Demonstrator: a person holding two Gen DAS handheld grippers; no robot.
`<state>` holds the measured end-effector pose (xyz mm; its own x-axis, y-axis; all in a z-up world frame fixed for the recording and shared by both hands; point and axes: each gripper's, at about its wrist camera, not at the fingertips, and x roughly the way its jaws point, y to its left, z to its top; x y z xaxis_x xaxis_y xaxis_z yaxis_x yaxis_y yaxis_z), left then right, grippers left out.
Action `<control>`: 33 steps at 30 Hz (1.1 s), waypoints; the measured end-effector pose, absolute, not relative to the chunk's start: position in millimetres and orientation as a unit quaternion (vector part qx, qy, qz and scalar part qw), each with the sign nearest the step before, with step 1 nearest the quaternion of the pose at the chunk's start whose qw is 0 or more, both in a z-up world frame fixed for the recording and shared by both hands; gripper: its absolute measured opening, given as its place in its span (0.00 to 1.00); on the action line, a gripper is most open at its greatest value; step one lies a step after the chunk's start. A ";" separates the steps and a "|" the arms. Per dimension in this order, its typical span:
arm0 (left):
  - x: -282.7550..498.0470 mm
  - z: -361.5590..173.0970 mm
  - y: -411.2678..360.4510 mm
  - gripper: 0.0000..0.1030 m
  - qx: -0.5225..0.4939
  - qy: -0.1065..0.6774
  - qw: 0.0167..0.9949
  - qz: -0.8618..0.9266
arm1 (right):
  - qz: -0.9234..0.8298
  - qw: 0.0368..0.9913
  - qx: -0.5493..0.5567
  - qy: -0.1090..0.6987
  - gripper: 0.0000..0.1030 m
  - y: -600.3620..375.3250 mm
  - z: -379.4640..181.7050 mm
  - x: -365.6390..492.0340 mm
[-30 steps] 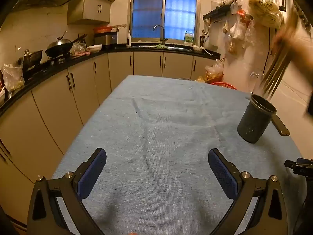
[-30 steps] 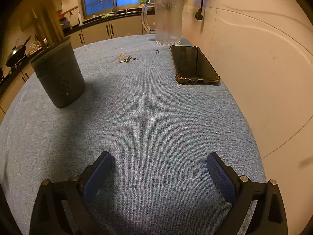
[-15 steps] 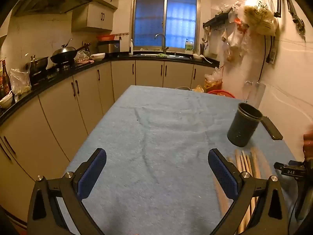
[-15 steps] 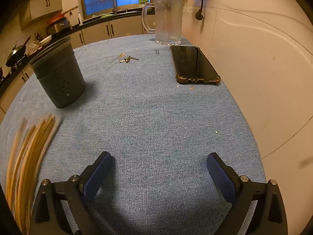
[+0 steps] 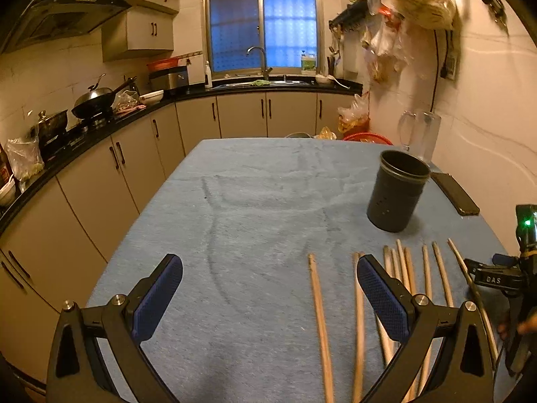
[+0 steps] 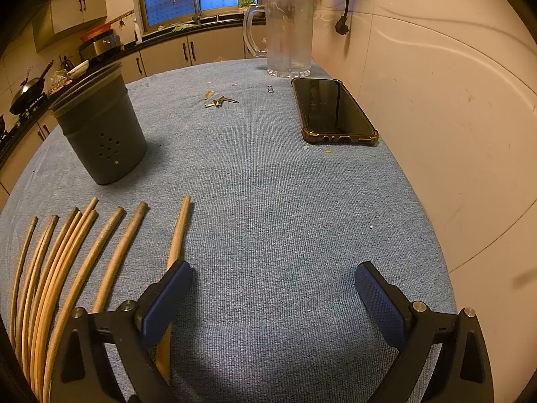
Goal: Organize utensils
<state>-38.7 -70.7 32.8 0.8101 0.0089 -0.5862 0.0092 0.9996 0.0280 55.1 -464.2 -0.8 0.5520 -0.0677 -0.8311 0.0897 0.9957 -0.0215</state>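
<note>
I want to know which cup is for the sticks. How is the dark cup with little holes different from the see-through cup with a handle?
The dark grey round holder is solid-coloured, while the clear plastic mug lets you see through it. The holder has small holes low in its side and no handle; the mug has a side handle. The holder stands near the wooden chopsticks; the mug stands at the table's far end by the wall. Both stand upright on the blue cloth.

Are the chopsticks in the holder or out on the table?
Out: the chopsticks lie spread on the cloth, in front of the upright holder.
</note>
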 end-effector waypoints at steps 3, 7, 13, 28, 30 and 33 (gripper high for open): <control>-43.9 35.7 -75.3 1.00 0.020 0.307 0.952 -0.002 | -0.048 0.879 0.020 0.474 0.97 -468.0 1.0 56.7; -50.8 38.4 -79.3 1.00 0.025 0.301 0.953 -0.001 | -0.068 0.899 0.053 0.430 0.96 -475.7 26.6 24.4; -73.8 41.6 -81.1 1.00 0.013 0.276 0.961 -0.002 | -0.085 0.957 0.004 0.277 0.96 -437.8 104.3 -104.5; -153.2 34.4 -70.9 1.00 -0.014 0.220 0.975 0.006 | -0.083 0.980 -0.001 0.181 0.96 -380.8 97.4 -227.7; -160.4 32.0 -69.9 1.00 -0.015 0.221 0.975 0.006 | -0.077 0.980 0.003 0.182 0.96 -383.1 98.0 -231.7; -169.9 33.0 -68.4 1.00 -0.012 0.214 0.977 0.007 | -0.075 0.982 0.000 0.172 0.96 -383.6 101.5 -242.6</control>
